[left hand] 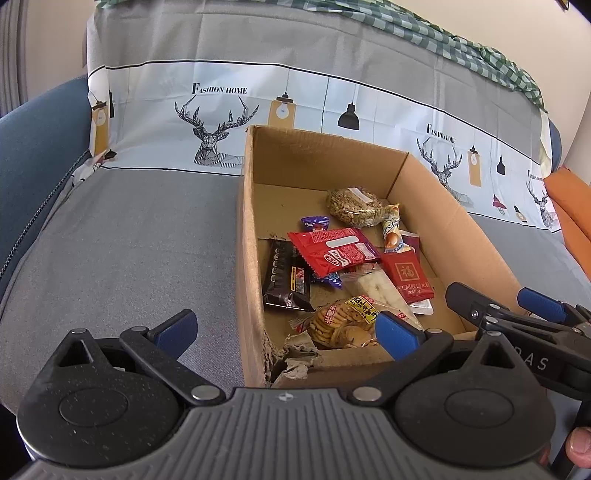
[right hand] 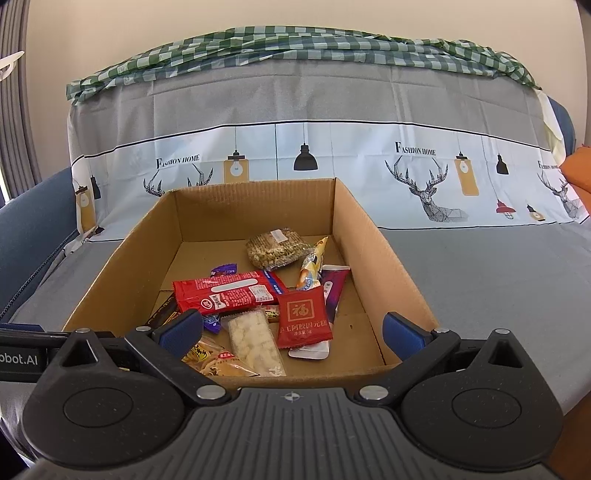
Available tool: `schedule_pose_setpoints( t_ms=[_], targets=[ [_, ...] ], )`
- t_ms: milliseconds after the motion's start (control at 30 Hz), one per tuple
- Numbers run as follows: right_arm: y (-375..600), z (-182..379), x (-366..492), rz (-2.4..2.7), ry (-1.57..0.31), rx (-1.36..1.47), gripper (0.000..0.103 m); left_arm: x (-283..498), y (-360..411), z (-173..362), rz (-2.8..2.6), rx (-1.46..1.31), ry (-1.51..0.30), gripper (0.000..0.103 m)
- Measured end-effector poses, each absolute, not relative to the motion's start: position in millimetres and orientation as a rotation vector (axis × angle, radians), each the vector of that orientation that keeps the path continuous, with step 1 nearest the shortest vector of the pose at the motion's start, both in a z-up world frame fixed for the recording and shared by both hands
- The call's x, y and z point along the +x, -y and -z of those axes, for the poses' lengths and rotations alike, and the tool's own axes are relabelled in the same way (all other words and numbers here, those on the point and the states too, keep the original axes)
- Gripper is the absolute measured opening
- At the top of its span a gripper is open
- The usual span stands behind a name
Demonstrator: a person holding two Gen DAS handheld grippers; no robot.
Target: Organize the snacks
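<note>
While I hold both tongs level at the near rim of the cardboard box [right hand: 373, 236], the left tongs [left hand: 286, 328] and right tongs [right hand: 291, 330] gape released, grasping nothing. The corrugated box sits on a grey woven sofa cover [left hand: 129, 251], its near corner torn. Glossy crinkled snack packets [right hand: 236, 295] lie inside, at twelve o'clock from the right tongs, one o'clock from the left.

Blue sofa [right hand: 26, 236] under grey deer-print cover [right hand: 480, 280]; green checked cloth [right hand: 295, 44] along backrest; beige wall [right hand: 295, 14]; possibly curtain far left.
</note>
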State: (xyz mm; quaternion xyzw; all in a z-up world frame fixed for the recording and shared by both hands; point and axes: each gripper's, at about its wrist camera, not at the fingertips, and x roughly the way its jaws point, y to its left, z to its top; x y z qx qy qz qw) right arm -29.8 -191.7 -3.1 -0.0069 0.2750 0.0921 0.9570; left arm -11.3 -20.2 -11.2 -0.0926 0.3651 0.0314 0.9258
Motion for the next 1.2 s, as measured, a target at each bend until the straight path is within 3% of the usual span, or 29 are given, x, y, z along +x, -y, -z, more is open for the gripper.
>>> schedule_pose_setpoints(
  t_ms=[1200],
  targets=[
    [192.2,2.7,-29.2,-0.194,-0.555,-0.018,0.102,-11.2,21.6,11.8,-0.061,-0.191,-0.752,0.102]
  ],
)
